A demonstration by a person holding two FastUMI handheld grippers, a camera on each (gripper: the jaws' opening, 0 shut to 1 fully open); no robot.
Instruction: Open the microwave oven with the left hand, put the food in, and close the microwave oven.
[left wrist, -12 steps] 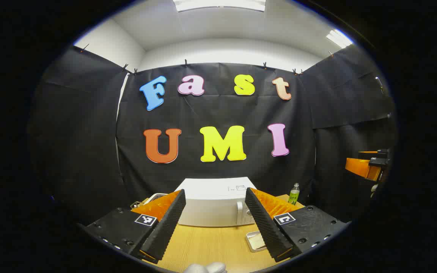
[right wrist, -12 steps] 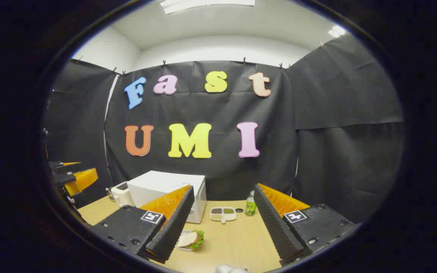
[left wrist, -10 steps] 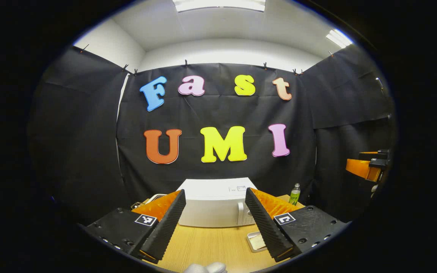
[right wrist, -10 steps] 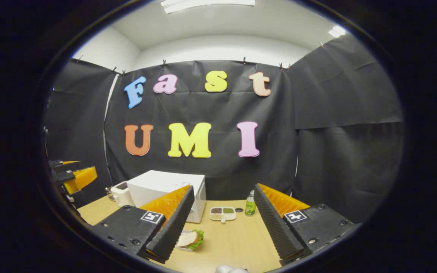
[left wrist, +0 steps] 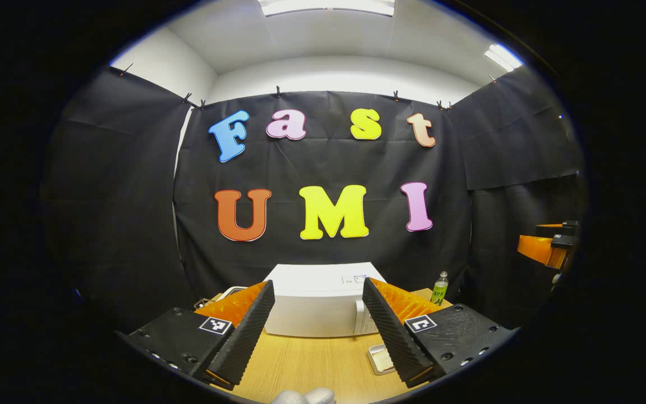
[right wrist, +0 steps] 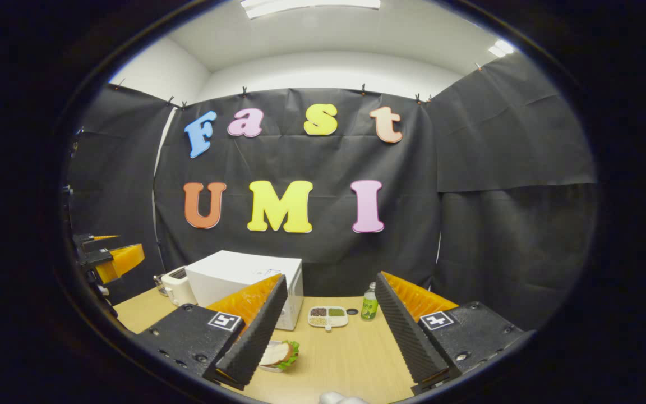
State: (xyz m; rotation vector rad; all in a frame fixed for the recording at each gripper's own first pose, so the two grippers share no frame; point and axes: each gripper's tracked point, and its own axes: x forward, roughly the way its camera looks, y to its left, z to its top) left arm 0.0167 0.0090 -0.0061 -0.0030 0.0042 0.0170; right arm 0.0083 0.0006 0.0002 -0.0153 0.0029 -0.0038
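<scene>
Microwave oven [left wrist: 317,300]: white, door shut, standing on the wooden table [left wrist: 312,365]; every place below is given relative to it.
Your left gripper [left wrist: 318,331]: you hold it in the air in front of the microwave oven, level with its front face; the fingers stand wide apart with nothing between them, and the oven's front shows in the gap.
Your right gripper [right wrist: 328,336]: you hold it to the right of the microwave oven and in front of it, above the table; its fingers are also spread wide and grip nothing.
Food [right wrist: 280,354]: a sandwich with green leaves on a small plate, lying on the table in front of the microwave oven's right corner, just beside your right gripper's left-hand finger in the right gripper view.
Small tray [left wrist: 380,359]: on the table in front of the oven's right end, partly hidden behind a finger of your left gripper.
Divided dish [right wrist: 328,316]: just right of the microwave oven, holding dark and green grains.
Green bottle [right wrist: 368,305]: upright, right of the divided dish, farther from the oven.
Toaster [right wrist: 176,285]: white, just left of the microwave oven.
Booth wall [right wrist: 497,224]: black cloth behind the oven.
</scene>
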